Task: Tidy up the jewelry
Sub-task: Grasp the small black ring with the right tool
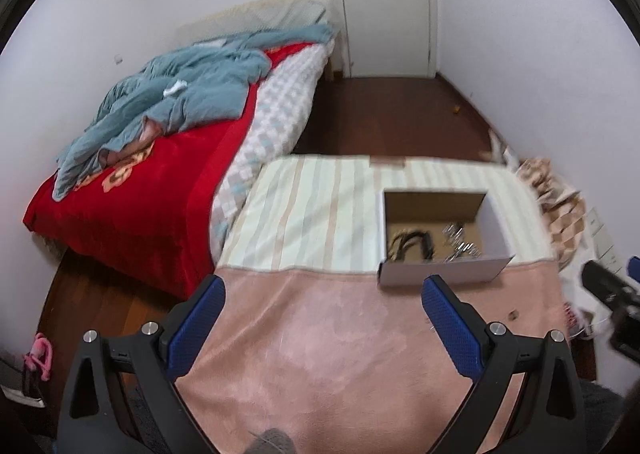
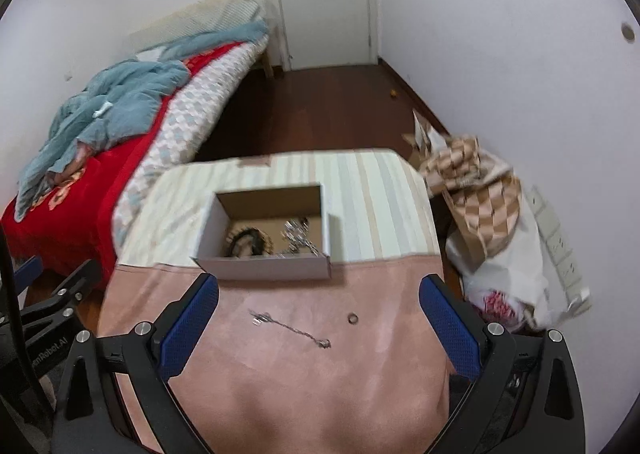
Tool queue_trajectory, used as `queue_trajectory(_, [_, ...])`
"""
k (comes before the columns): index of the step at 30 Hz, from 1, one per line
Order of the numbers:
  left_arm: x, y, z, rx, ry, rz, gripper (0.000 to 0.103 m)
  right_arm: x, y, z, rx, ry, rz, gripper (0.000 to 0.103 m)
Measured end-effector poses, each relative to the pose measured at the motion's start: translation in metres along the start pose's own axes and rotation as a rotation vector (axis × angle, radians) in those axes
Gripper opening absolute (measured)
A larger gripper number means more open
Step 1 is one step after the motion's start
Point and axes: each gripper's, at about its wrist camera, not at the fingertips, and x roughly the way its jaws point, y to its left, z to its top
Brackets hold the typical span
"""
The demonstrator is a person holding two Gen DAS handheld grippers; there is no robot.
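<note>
Chain [image 2: 290, 328] on table [image 2: 304, 386] | right tool [image 2: 319, 302] wide, empty | pinch mid-length, drop in box [image 2: 264, 268] | left tool [image 1: 323, 300] wide.

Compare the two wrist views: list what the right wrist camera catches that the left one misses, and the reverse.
Only the right wrist view shows the loose silver chain and the small ring, both lying on the pink cloth in front of the right gripper.

Only the left wrist view shows the pink item on the floor, left of the left gripper.

Both show the open cardboard box holding jewelry, the bed and the door.
</note>
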Motion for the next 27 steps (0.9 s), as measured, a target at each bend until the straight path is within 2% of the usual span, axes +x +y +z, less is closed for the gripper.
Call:
queue_trajectory(4, [0.044, -0.013, -0.022, 0.038, 0.079, 0.066, 0.100, 0.049, -0.024, -0.027, 0.037, 0.071, -0.046, 0.101])
queue_trajectory(6, [0.065, -0.018, -0.031, 0.050, 0.127, 0.081, 0.100, 0.073, -0.032, -0.038, 0.043, 0.101, -0.031, 0.098])
queue_trajectory(8, [0.083, -0.021, -0.039, 0.056, 0.169, 0.088, 0.100, 0.101, -0.038, -0.052, 0.045, 0.141, -0.021, 0.079])
queue_trajectory(10, [0.099, -0.024, -0.046, 0.066, 0.203, 0.094, 0.100, 0.126, -0.043, -0.063, 0.048, 0.173, -0.003, 0.074])
queue_trajectory(12, [0.109, -0.026, -0.052, 0.074, 0.225, 0.098, 0.100, 0.144, -0.046, -0.072, 0.043, 0.182, -0.005, 0.074])
queue_trajectory(15, [0.119, -0.030, -0.056, 0.087, 0.242, 0.100, 0.100, 0.167, -0.046, -0.081, 0.034, 0.180, -0.003, 0.066])
queue_trajectory(18, [0.126, -0.035, -0.058, 0.105, 0.250, 0.107, 0.100, 0.179, -0.042, -0.086, 0.008, 0.156, -0.018, 0.058])
queue_trajectory(21, [0.130, -0.039, -0.058, 0.115, 0.255, 0.109, 0.100, 0.183, -0.037, -0.085, -0.041, 0.123, -0.048, 0.045])
queue_trajectory(22, [0.131, -0.041, -0.059, 0.120, 0.256, 0.108, 0.100, 0.183, -0.036, -0.086, -0.051, 0.115, -0.052, 0.036])
queue_trajectory(23, [0.132, -0.042, -0.058, 0.122, 0.257, 0.107, 0.100, 0.182, -0.035, -0.086, -0.061, 0.101, -0.054, 0.020])
queue_trajectory(24, [0.132, -0.044, -0.058, 0.126, 0.258, 0.104, 0.100, 0.182, -0.035, -0.087, -0.064, 0.093, -0.056, 0.013])
queue_trajectory(27, [0.129, -0.052, -0.058, 0.138, 0.253, 0.089, 0.100, 0.178, -0.042, -0.087, -0.036, 0.094, -0.033, 0.013])
